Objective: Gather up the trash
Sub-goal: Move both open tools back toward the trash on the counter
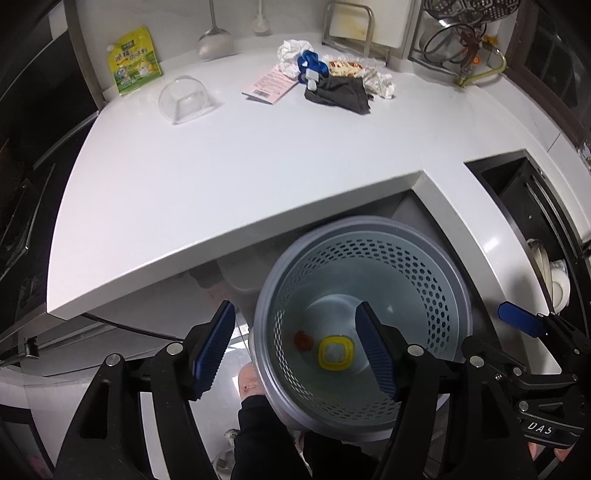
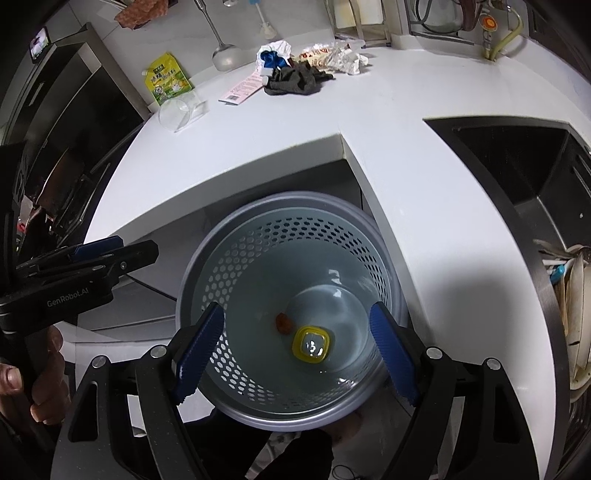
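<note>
A grey perforated waste bin [image 1: 424, 295] [image 2: 236, 266] stands below the white counter's edge. On its bottom lie a yellow-rimmed clear cup [image 1: 336, 352] [image 2: 312, 345] and a small red-brown scrap [image 1: 303, 339] [image 2: 283, 323]. My left gripper [image 1: 295, 306] hangs open over the bin's left rim, nothing between its blue pads. My right gripper [image 2: 297, 308] is open above the bin's mouth and also empty. On the counter's far side lie a yellow-green pouch [image 1: 135, 61], a clear plastic tub [image 1: 186, 98], a pink leaflet [image 1: 269, 83], crumpled paper [image 1: 291, 51], a wrapper [image 1: 347, 68] and a dark cloth [image 1: 340, 94].
A dark sink [image 2: 517, 166] is cut into the counter on the right, with dishes [image 2: 576, 314] stacked beside it. A ladle [image 2: 225, 55] and a metal rack [image 1: 351, 26] stand along the back wall. A dark sleeve [image 1: 258, 435] shows under the bin.
</note>
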{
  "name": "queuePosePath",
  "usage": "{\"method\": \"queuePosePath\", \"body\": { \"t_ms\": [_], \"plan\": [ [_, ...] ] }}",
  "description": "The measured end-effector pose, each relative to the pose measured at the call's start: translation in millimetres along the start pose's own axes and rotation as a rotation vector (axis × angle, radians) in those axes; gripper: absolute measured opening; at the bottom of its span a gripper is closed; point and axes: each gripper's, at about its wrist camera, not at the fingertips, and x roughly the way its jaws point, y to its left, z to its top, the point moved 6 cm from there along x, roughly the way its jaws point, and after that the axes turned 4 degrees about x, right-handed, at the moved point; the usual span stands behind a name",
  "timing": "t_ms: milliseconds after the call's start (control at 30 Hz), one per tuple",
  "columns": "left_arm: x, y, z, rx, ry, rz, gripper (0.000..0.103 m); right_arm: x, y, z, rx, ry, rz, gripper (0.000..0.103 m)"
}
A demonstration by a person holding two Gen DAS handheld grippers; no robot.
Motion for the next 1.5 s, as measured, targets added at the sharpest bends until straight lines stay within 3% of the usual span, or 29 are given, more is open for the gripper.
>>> {"method": "queuePosePath", "body": {
  "t_ms": [300,933,1500],
  "plan": [
    [-15,19,19,-0.01,-0.05,0.017,0.068,-2,13,22,-0.021,-0.03,0.002,0.078],
    [-33,67,73,-0.005,-0.143,0.031,0.082,-7,62,86,-0.051,-0.118,0.005,0.078],
    [-21,107,123,0.0,-0.195,0.037,0.094,14,64,135,0.012,-0.159,-0.05,0.078]
  ]
}}
